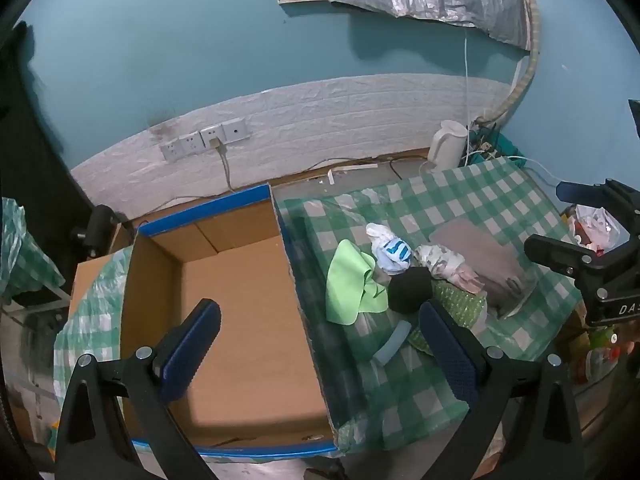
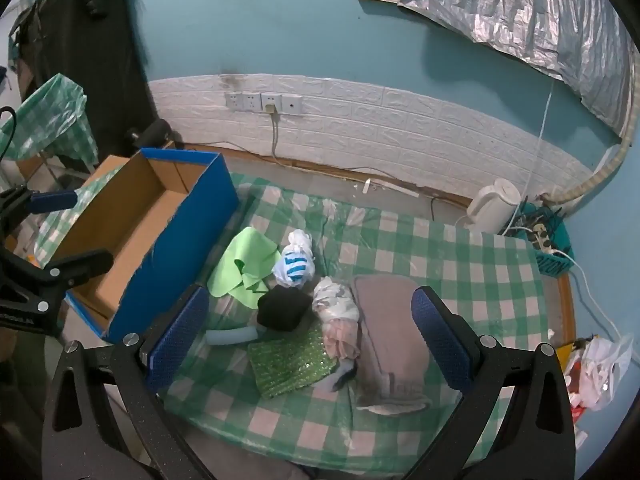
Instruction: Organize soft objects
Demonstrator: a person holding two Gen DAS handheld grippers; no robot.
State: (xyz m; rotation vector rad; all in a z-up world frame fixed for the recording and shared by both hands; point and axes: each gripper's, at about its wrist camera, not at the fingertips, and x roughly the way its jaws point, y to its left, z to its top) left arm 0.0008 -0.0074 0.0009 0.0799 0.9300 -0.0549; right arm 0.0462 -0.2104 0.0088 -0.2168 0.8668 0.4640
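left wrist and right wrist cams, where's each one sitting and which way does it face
Left wrist: on the left claw, angled down over the empty cardboard box; the right claw shows at right.
Right wrist: on the right claw, angled down over the checked cloth; left claw at left.
Shared: box, green cloth, black bundle, kettle.

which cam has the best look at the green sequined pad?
Right wrist. The green sequined pad lies whole and unblocked between the open fingers there. In the left wrist view the gripper's right finger covers part of it.
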